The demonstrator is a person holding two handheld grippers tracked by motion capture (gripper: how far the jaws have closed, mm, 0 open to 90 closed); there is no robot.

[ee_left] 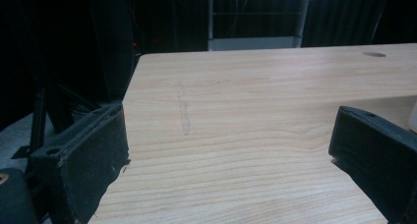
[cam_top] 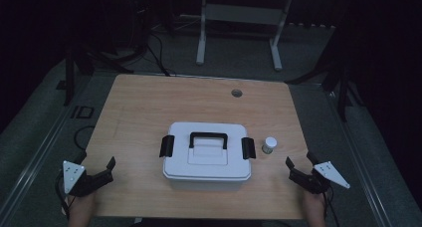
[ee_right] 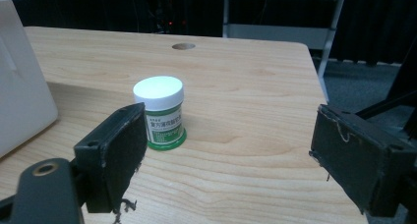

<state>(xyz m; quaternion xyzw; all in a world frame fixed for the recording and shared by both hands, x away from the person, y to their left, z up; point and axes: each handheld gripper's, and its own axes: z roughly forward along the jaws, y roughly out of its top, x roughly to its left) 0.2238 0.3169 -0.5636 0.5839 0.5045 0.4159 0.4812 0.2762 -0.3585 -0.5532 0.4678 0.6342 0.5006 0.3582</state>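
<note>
A white lidded box (cam_top: 207, 156) with a black handle (cam_top: 208, 136) and black side latches sits mid-table toward the front; its white wall (ee_right: 19, 86) also shows in the right gripper view. A small jar with a white cap and green label (cam_top: 269, 145) (ee_right: 161, 112) stands upright just right of the box. My left gripper (cam_top: 109, 168) (ee_left: 228, 150) rests open at the front left corner, apart from the box. Over at the front right my right gripper (cam_top: 300, 161) (ee_right: 228, 150) is open, the jar a short way ahead beside its left jaw.
The wooden table (cam_top: 149, 102) has a round cable hole (cam_top: 236, 92) (ee_right: 183, 46) near its far edge. Beyond the table stands a white frame (cam_top: 239, 18) on a grey floor. Dark stands flank both sides.
</note>
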